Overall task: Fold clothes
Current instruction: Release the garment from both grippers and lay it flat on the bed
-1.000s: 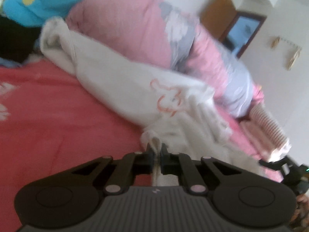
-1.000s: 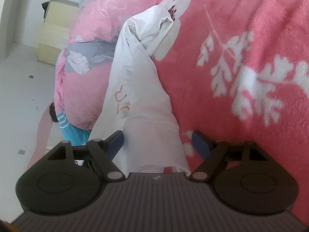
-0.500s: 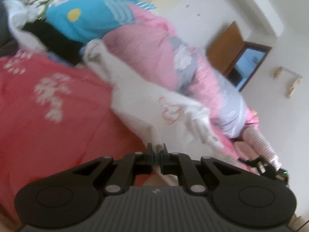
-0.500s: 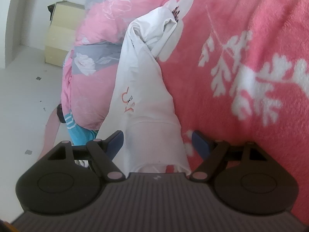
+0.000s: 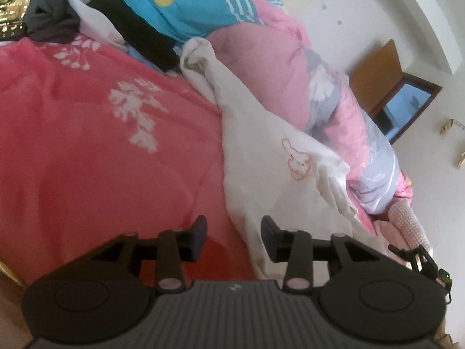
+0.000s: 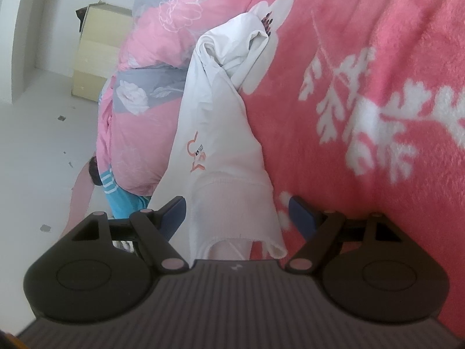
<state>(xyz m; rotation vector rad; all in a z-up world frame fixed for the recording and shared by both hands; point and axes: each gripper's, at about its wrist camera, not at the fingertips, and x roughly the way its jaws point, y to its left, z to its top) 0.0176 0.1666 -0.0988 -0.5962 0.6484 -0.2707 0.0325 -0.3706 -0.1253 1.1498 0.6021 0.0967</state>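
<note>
- Two black two-finger grippers are in play, one per wrist view: the left gripper (image 5: 232, 237) and the right gripper (image 6: 237, 216).
- One white cotton garment with a small orange cartoon print (image 5: 279, 174) lies in a long, loosely bunched strip on the coral-red fleece blanket with white leaf pattern (image 5: 101, 160), its far side resting against the pink and grey floral quilt (image 5: 261, 67).
- Left gripper: its jaws have just been opening and now stand apart; the near edge of the white garment lies between them, closer to the right finger, and neither pad presses on it.
- Right gripper: its jaws are spread wide on either side of the garment's ribbed hem end (image 6: 232, 209), with a gap on both sides, so nothing is pinched.
- Only the left wrist view shows one turquoise garment with white stripes and a yellow dot (image 5: 186, 8) on top of the quilt, one black garment (image 5: 139, 37) beside it, a brown wooden door (image 5: 375, 72), and part of the other gripper at the lower right edge.
- Only the right wrist view shows one pale yellow cabinet (image 6: 98, 55) on the pale floor (image 6: 37, 145).
</note>
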